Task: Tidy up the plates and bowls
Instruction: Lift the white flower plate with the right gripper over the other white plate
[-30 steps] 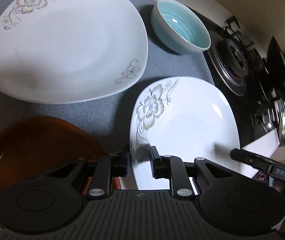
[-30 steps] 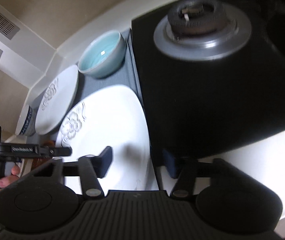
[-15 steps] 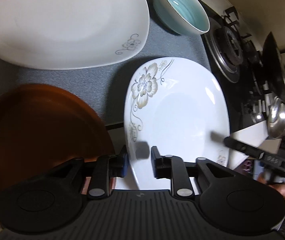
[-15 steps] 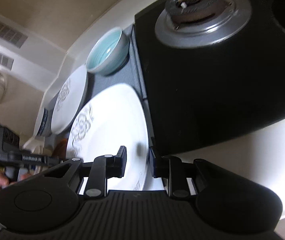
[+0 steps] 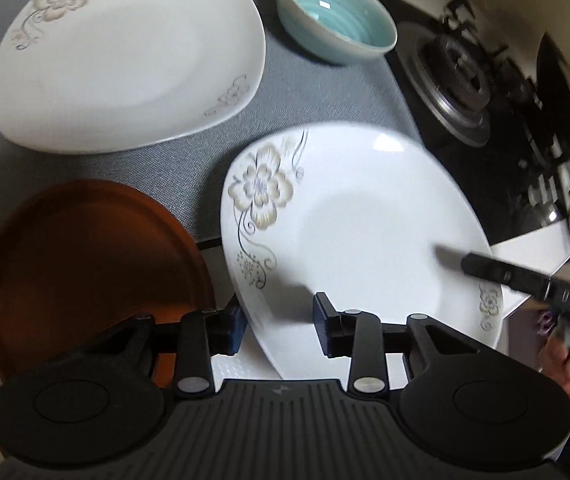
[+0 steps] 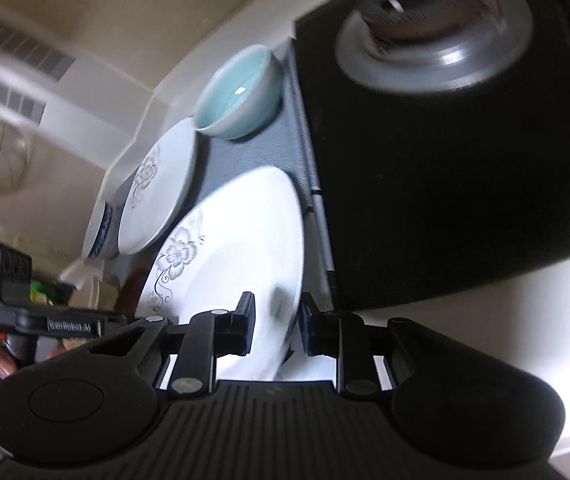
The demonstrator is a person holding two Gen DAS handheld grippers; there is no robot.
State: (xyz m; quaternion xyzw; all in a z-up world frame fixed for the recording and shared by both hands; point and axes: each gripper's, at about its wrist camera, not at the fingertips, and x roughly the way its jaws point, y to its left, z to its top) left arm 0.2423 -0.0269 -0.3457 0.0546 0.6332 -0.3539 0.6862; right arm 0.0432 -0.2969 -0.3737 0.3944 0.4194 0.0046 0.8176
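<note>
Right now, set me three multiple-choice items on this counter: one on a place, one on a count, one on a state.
1. Where does the brown plate lie?
A. in a sink
B. on a shelf
C. beside the near flowered plate

2. How many white flowered plates are in view?
A. one
B. two
C. four

3. How does the teal bowl stand?
A. upright and empty
B. upside down
C. upright, full of food

Answers:
1. C: in the left wrist view the brown plate sits just left of the near flowered plate.
2. B: there is only the near one and the far flowered plate.
3. A: its mouth faces up and only bare glaze shows inside.
</note>
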